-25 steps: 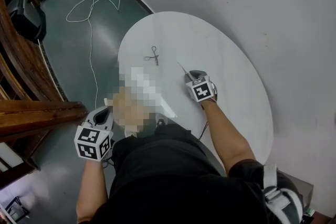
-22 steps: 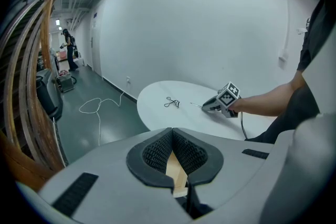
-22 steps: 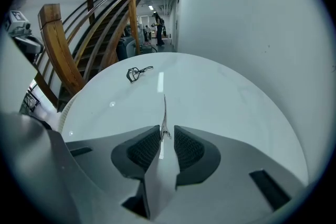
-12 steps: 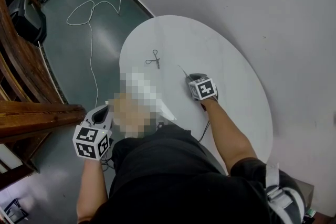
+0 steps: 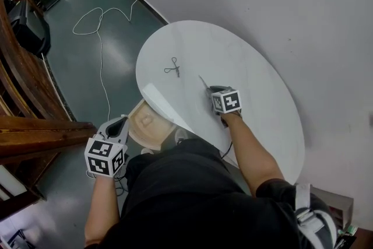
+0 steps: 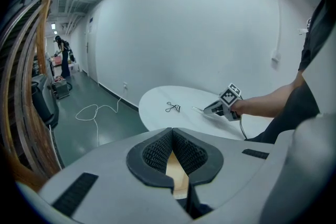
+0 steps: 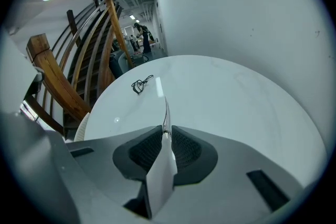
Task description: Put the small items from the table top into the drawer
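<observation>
Pinching a thin silver metal strip (image 7: 166, 113), your right gripper (image 7: 166, 135) is over the round white table (image 5: 262, 102).
Your left gripper (image 6: 172, 152) clamps the pale wooden drawer (image 5: 143, 121) by its rim, below the table edge.

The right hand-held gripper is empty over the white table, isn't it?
Not empty. The right hand-held gripper is shut on a thin silver piece that pokes out past its jaws. It is over the white table, as you said. The right gripper view shows this.
</observation>
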